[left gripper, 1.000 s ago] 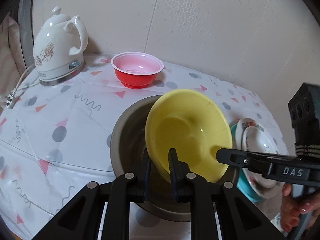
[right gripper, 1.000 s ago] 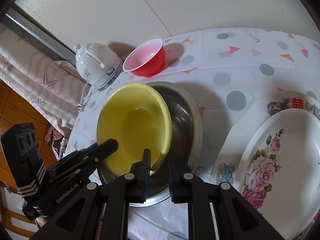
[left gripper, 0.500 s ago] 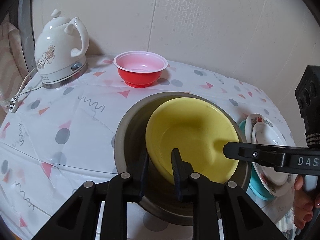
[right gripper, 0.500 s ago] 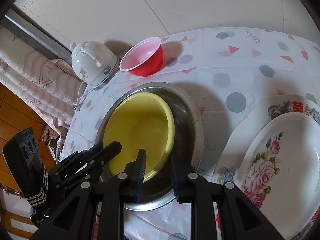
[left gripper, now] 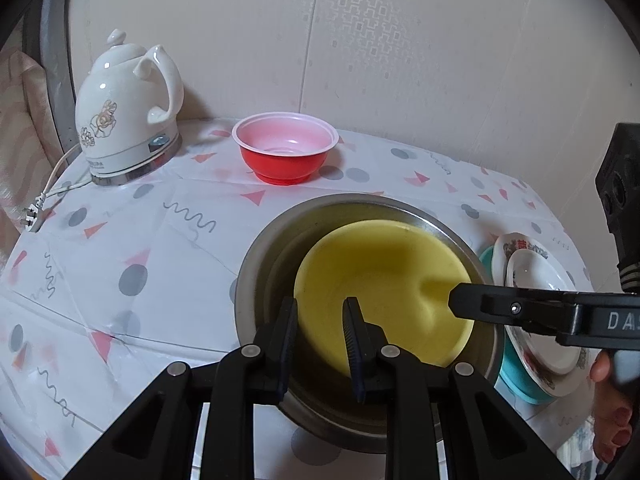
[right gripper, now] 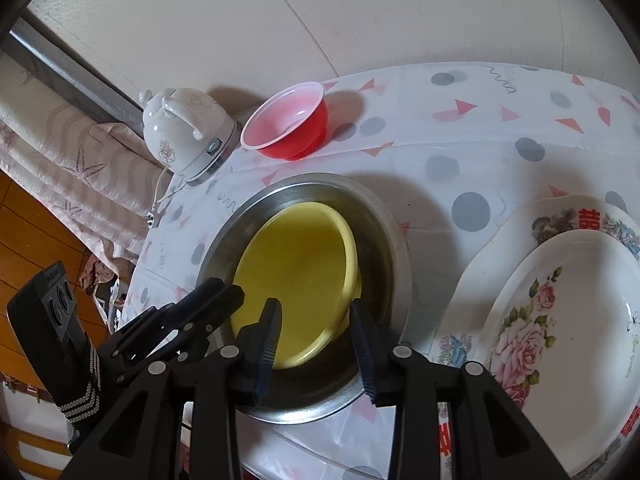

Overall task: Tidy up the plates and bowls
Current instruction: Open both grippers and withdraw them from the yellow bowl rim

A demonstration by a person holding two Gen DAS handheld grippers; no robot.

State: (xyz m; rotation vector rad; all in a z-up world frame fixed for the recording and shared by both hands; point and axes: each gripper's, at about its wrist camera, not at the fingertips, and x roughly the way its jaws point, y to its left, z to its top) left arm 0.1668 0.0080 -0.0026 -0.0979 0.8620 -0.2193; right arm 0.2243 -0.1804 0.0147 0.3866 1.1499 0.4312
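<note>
Both grippers, left and right, are standing spread, gripping nothing. I am seeing the yellow bowl sitting inside the steel basin at lower center. I am judging it light, stiff, slick plastic, best pinched at its thin rim.

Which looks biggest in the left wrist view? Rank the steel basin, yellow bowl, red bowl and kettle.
1. steel basin
2. yellow bowl
3. kettle and red bowl: look alike in size, and both stand farther back, so unranked.

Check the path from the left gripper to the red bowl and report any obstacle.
Nothing visible blocks it. The red bowl stands alone on the tablecloth beyond the steel basin; the left gripper would pass over that basin's rim. The kettle sits off to the side.
</note>
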